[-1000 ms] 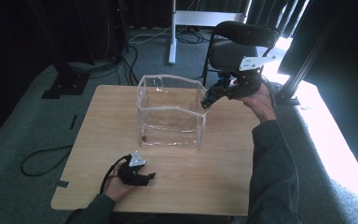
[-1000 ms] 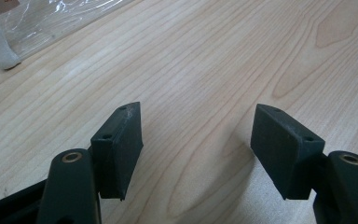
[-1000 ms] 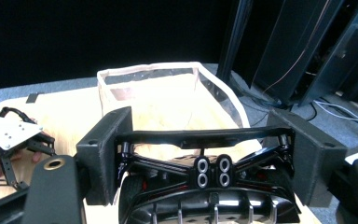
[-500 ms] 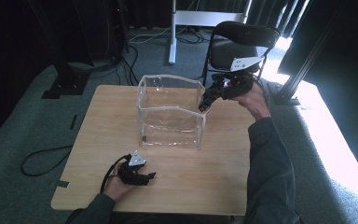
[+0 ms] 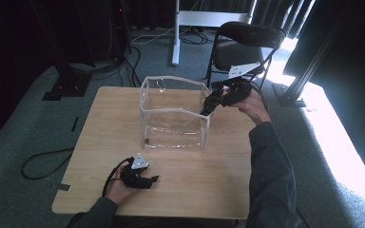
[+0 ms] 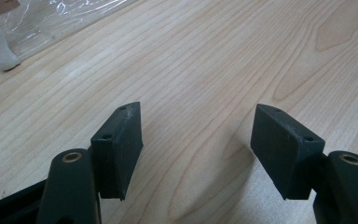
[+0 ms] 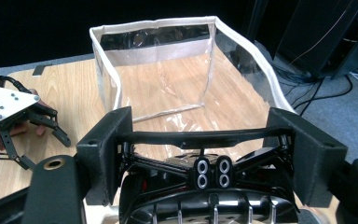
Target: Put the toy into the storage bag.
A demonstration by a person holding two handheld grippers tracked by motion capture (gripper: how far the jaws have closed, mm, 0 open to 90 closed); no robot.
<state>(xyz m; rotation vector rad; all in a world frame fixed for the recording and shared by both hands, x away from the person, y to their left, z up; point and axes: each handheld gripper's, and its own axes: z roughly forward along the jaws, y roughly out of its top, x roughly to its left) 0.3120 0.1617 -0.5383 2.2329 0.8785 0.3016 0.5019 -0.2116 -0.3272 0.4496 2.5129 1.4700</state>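
One clear white-trimmed bin (image 5: 173, 114) on table (image 5: 228, 166), both grippers' jaws apart, empty.

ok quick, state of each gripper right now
left gripper: open, holding nothing, resting on the table.
right gripper: open, holding nothing, at the clear bin's corner.

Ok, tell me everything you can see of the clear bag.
The bag is a boxy tote of clear, crinkly plastic with white trim along its rim and edges. It stands upright and open-topped near the middle of the wooden table, apparently empty apart from a small dark speck at its base. The right gripper is at its right rim; contact is unclear.
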